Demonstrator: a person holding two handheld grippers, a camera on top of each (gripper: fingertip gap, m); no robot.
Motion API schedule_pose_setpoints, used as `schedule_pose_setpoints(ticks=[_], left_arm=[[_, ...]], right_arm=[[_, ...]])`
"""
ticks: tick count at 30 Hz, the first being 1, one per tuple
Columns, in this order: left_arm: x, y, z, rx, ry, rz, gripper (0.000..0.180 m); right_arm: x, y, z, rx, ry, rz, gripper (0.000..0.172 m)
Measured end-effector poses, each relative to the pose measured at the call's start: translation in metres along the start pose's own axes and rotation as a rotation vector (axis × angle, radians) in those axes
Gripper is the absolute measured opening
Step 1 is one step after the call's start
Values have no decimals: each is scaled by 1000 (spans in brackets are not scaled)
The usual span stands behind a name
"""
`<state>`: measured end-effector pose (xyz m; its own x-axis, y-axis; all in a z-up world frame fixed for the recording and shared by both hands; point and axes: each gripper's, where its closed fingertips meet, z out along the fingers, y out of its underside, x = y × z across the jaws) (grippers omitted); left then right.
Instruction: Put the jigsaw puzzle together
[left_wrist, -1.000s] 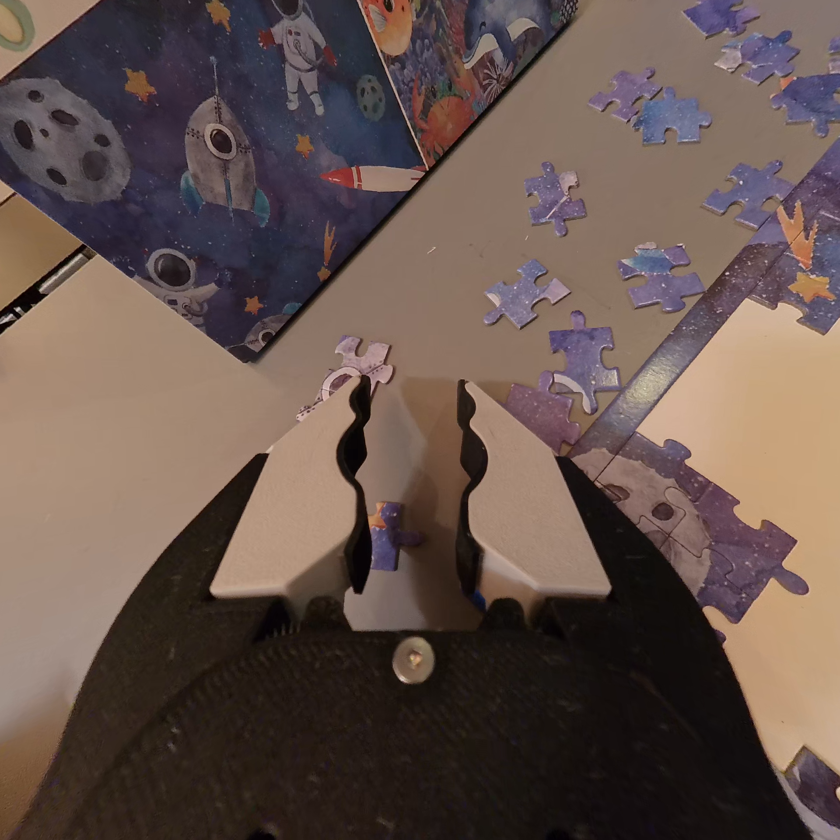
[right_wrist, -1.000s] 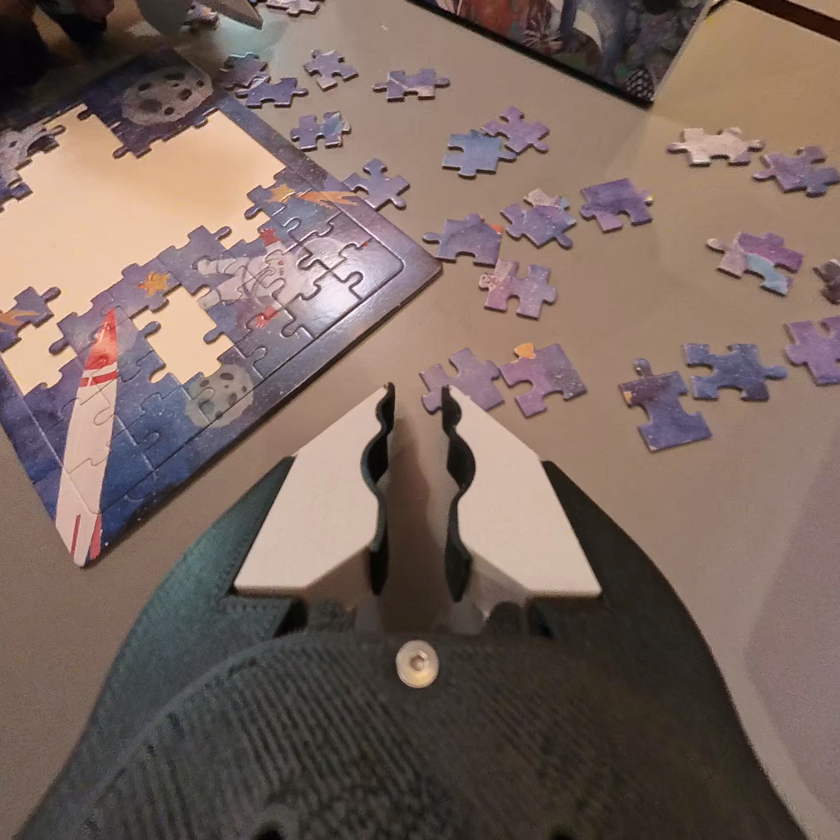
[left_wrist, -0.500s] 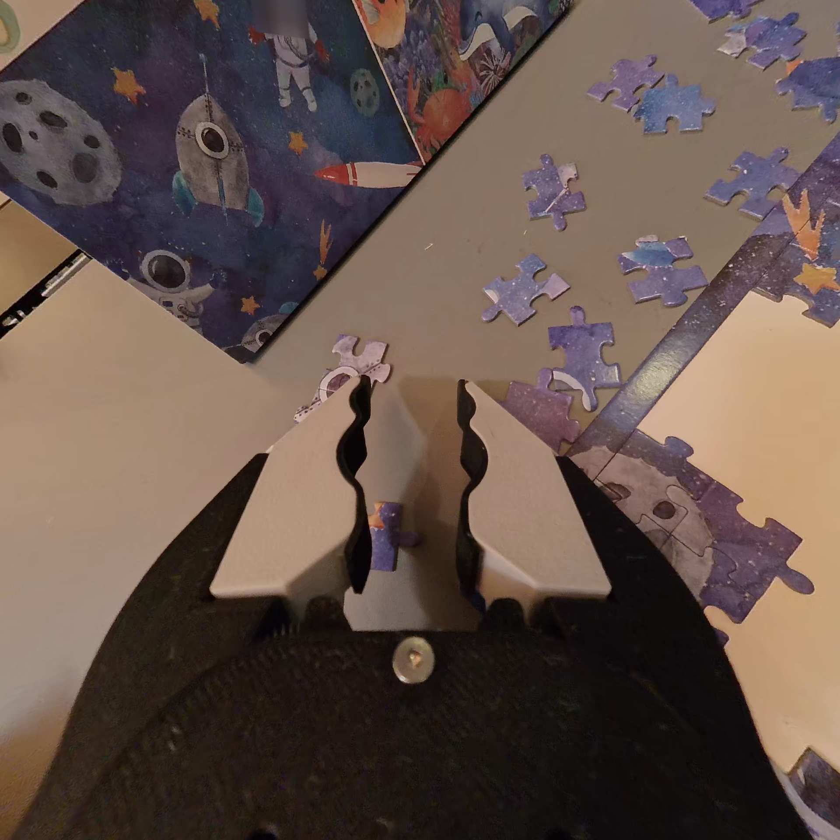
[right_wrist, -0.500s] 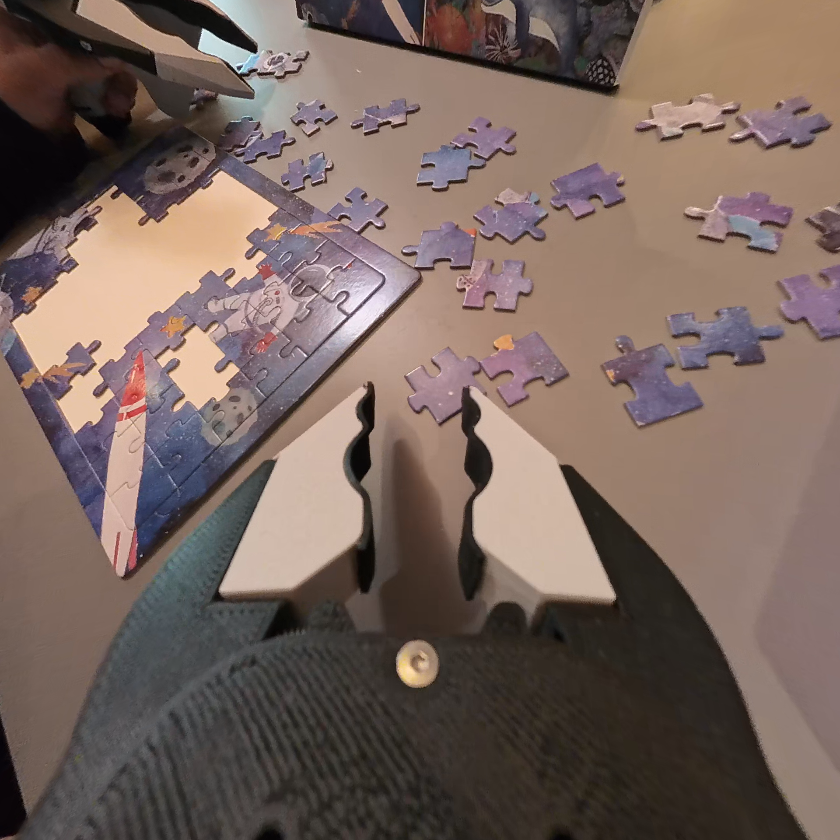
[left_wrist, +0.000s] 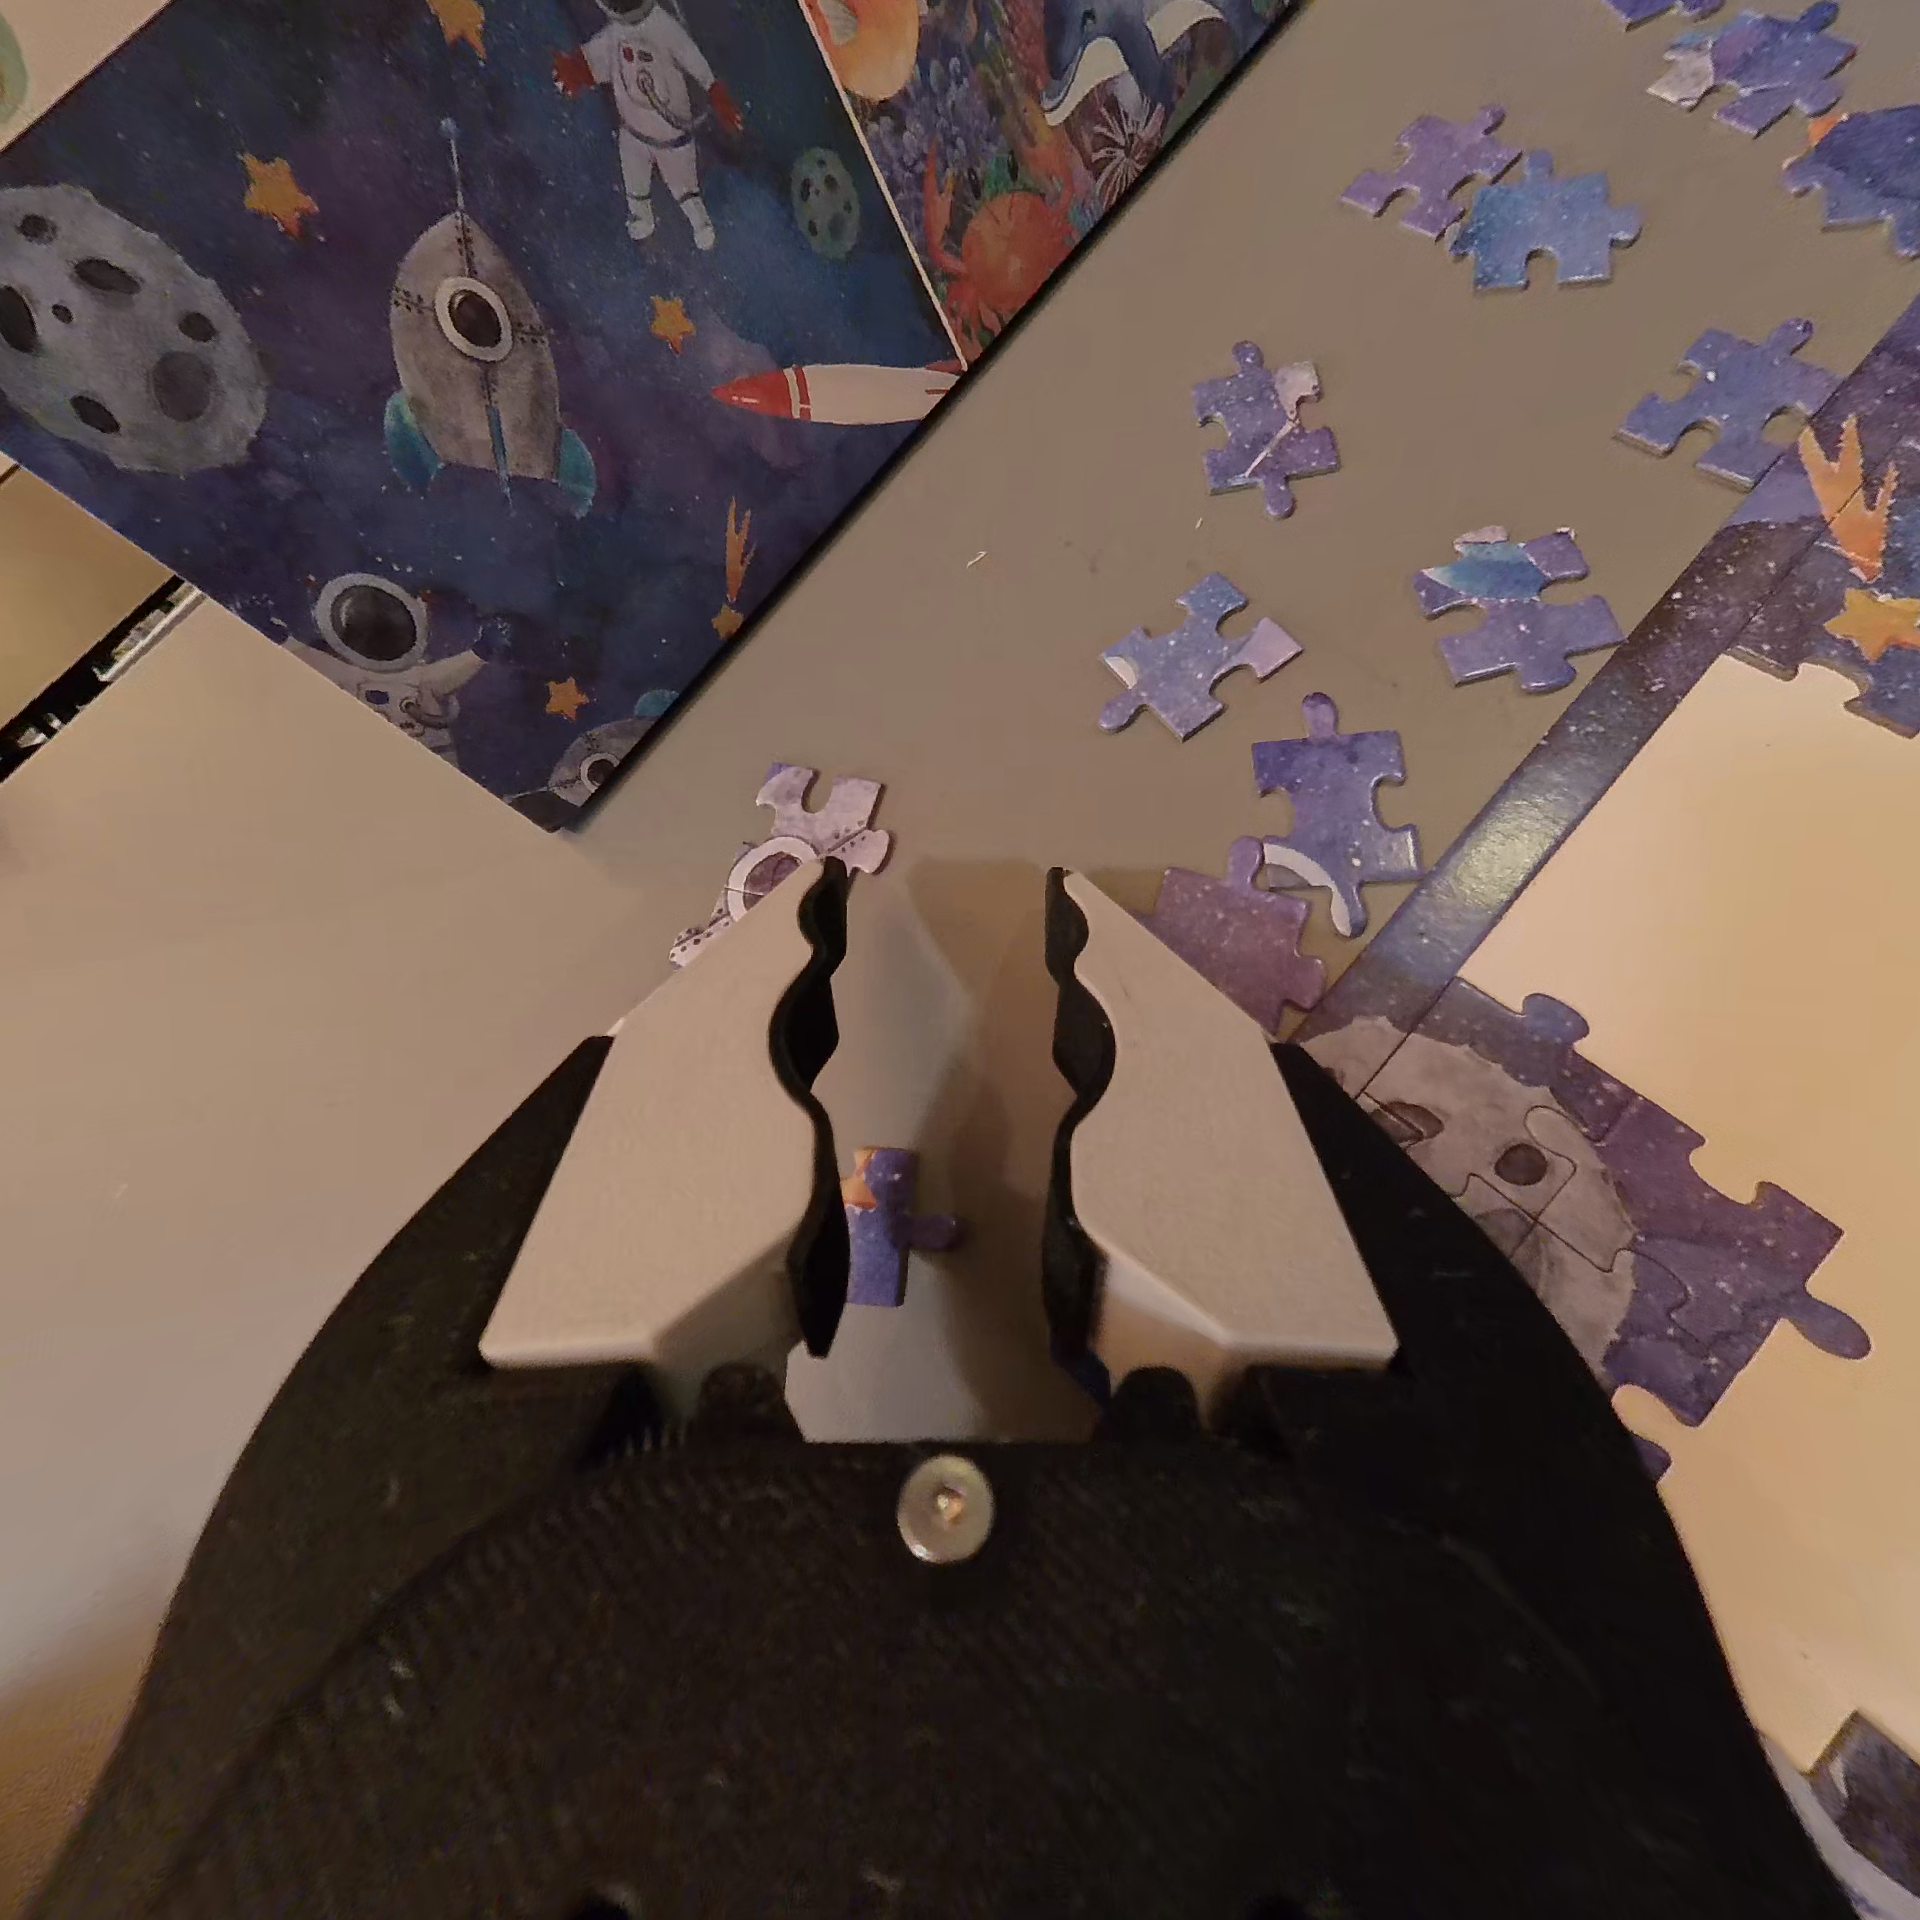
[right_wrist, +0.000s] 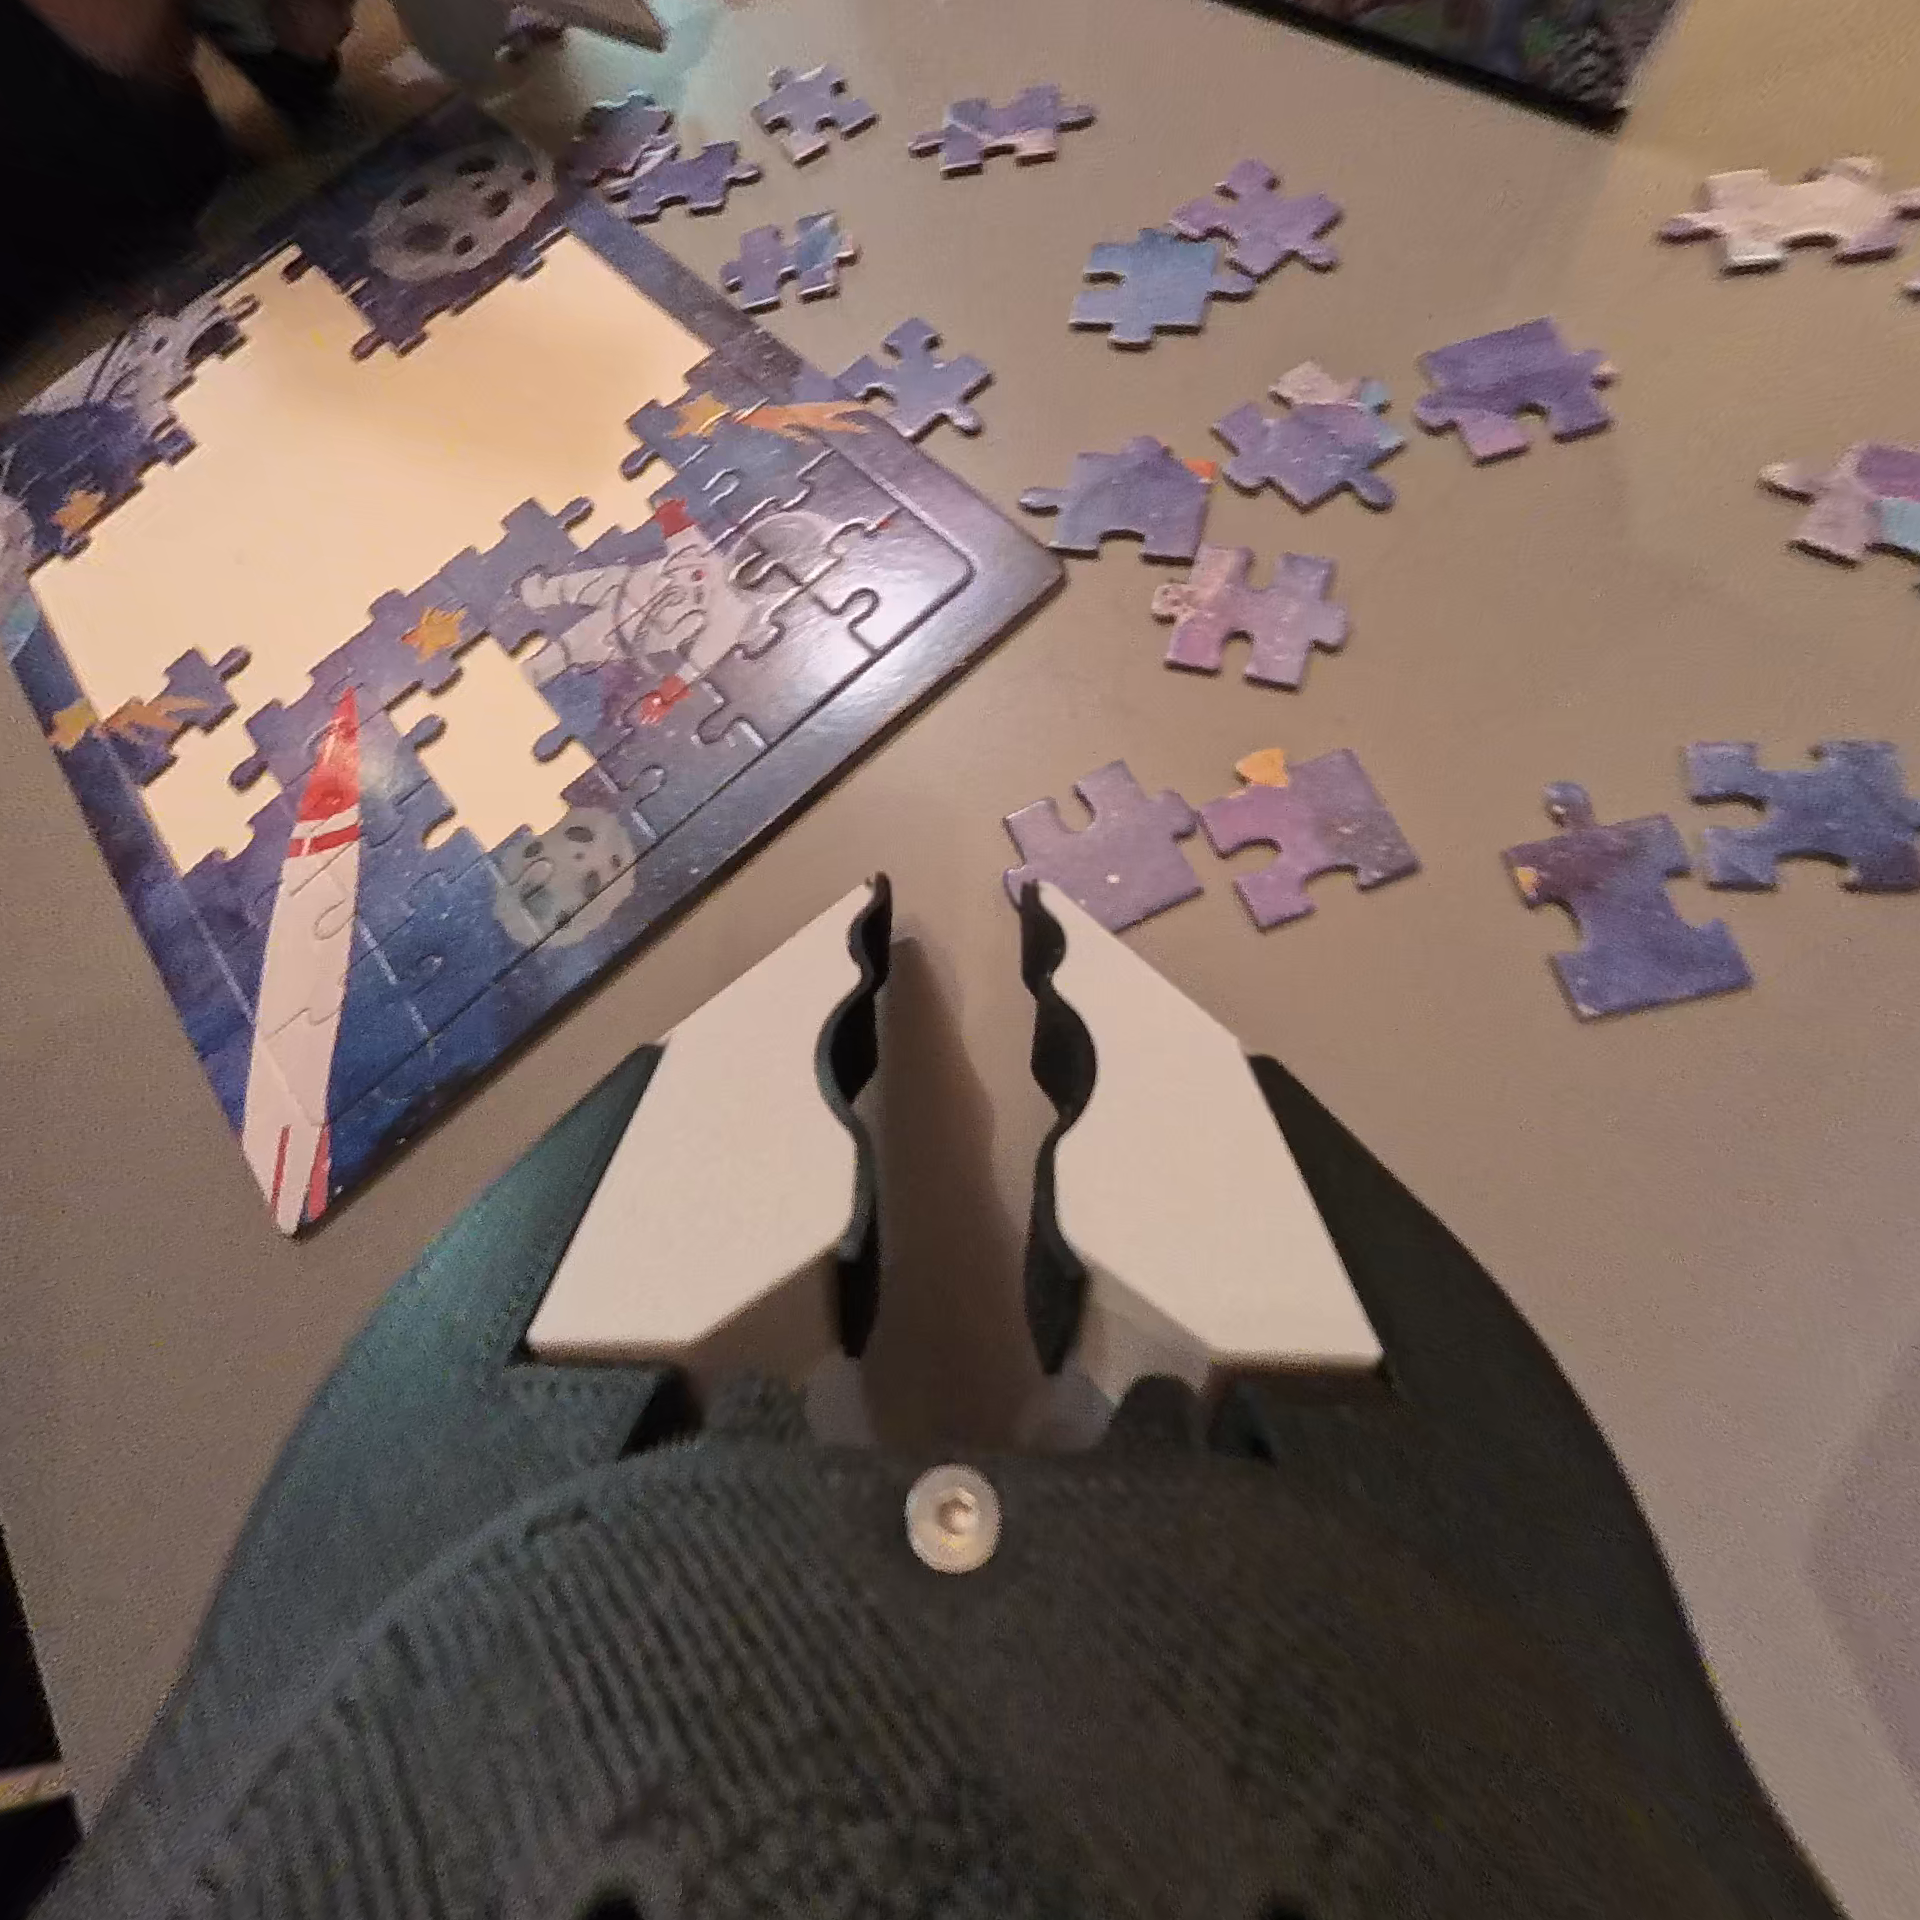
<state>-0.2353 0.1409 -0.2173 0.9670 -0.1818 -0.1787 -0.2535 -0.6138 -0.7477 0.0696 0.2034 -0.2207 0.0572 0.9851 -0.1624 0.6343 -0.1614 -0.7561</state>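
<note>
My left gripper (left_wrist: 940, 873) hovers open over the table, just outside the corner of the puzzle tray (left_wrist: 1558, 790). Deep between its fingers I see part of a small blue piece with an orange star (left_wrist: 888, 1226). It lies by the left pad, and its tab stops short of the right pad. A pale purple piece (left_wrist: 821, 821) lies at the left fingertip and a purple piece (left_wrist: 1236, 935) at the right one. My right gripper (right_wrist: 951, 883) is open and empty above the grey table. Its right fingertip is next to a purple piece (right_wrist: 1101, 842).
A picture box with rockets and astronauts (left_wrist: 416, 364) lies at the far left. The partly filled tray (right_wrist: 914, 644) has bare cream gaps. Several loose blue and purple pieces (right_wrist: 1309, 831) are scattered to its right. The other gripper shows blurred at the top left (right_wrist: 499, 31). There is about 30 cm between the tips of the two grippers.
My right gripper's jaws widened, then narrowed again on nothing, while its view swung about over the tray's edge. My left gripper stayed almost still with the same gap.
</note>
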Motion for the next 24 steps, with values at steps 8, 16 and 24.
schedule_pose_setpoints(ticks=[8,16,24], left_arm=[[0,1,0,-5,-3,7,38],[1,1,1,-9,-6,14,38],[1,1,1,-7,-7,14,38]], right_arm=[[4,-7,1,29,70,-41,35],[13,-2,7,-19,153,-59,69],[-15,-1,3,-5,-46,-84,20]])
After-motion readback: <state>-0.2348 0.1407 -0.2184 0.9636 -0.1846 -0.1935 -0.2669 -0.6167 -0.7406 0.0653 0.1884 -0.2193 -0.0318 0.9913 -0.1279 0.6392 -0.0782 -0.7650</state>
